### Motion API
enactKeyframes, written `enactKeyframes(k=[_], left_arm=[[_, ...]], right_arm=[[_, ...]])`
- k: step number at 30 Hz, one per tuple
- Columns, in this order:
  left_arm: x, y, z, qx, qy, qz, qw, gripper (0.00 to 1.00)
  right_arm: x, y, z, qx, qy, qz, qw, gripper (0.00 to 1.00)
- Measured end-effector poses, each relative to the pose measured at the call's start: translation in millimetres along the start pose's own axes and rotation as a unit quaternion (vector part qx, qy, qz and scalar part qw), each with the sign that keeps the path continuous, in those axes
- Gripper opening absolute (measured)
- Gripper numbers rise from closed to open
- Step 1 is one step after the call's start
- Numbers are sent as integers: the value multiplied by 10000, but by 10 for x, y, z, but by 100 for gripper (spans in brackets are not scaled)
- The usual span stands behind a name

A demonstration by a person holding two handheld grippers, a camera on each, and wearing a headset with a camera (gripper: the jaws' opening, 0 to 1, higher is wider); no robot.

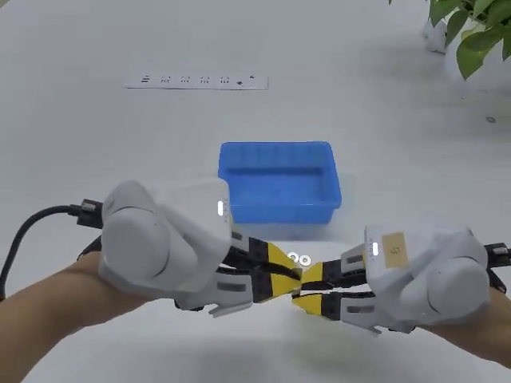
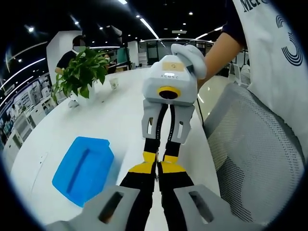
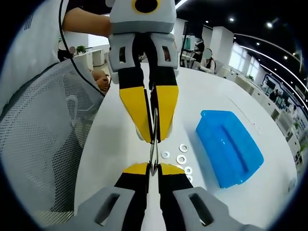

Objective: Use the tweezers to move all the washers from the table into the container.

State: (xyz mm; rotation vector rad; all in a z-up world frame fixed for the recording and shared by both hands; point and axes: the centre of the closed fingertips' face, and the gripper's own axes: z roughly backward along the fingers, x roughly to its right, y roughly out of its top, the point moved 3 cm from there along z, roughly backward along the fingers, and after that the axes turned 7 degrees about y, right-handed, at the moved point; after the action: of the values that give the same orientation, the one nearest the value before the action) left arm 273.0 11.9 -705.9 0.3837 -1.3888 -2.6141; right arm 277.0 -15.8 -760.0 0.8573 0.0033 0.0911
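Note:
Thin metal tweezers (image 3: 154, 139) run between the two grippers, which meet tip to tip just above the white table. My left gripper (image 1: 289, 275), with black jaws and yellow tips, is shut on one end. The right gripper (image 1: 307, 289) is shut on the other end, and in its own view its tips (image 3: 153, 168) pinch the tweezers' point. Several small steel washers (image 3: 181, 159) lie flat on the table just beyond the tips, also seen as washers (image 1: 299, 259) in the head view. Behind them stands the blue container (image 1: 279, 182), an open rectangular tub (image 3: 231, 147).
A white power strip (image 1: 197, 80) lies far back on the table. A potted plant (image 1: 471, 32) stands at the back right corner. A grey mesh chair (image 2: 250, 159) is on the near side of the table, behind the person's body.

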Motion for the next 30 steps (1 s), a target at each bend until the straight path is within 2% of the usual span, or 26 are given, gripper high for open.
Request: enactKeyframes(k=[6,17,23,27,30], left_arm=[[3,21,-39,76,-37,27,10000,6],[-41,17,-64,93,-3,21,10000,9],[-29,23,-71,119,-113,43,9999,7],[-19,17,-60,103,-117,6,9999,6],[-13,11,-37,99,-98,0,9999,6]], right_arm=[[5,-18,19,38,-17,-33,10000,8],[23,-14,12,60,20,-56,10000,8],[20,-5,0,66,49,-43,10000,8],[12,3,-7,29,41,3,10000,8],[4,30,-24,-15,-15,169,9999,10]])
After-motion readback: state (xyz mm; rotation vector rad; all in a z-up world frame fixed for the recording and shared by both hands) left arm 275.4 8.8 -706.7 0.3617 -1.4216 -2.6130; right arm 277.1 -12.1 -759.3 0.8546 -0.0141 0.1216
